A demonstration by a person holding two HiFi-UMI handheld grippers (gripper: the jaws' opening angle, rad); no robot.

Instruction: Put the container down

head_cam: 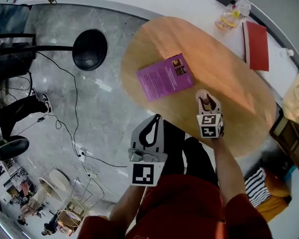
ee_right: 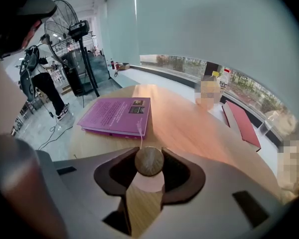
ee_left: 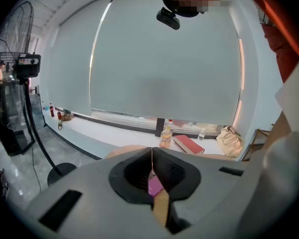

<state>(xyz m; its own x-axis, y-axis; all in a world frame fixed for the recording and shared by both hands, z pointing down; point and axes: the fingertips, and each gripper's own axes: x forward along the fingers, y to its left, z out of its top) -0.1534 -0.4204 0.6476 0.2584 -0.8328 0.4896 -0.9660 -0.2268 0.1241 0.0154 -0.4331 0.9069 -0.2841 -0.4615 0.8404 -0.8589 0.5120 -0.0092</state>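
- Container (ee_right: pixel 149 161), round-topped, is clamped between the fingers (ee_right: pixel 180 175) of the right gripper (head_cam: pixel 205 99), over the table (ee_right: pixel 204 133) near its near edge.
- Purple book (ee_right: pixel 118 114) lies just ahead-left; bare wood lies ahead-right.
- Left gripper (ee_left: pixel 151 152), fingers together and empty, hangs short of the table's edge.

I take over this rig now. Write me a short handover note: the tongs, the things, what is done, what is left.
Left tongs: shut, empty, held off the table's edge.
Right tongs: shut on the container, over the wooden table, near the purple book.
Done: container gripped, above the table.
Left: set it down on a bare spot, then open the right tongs.
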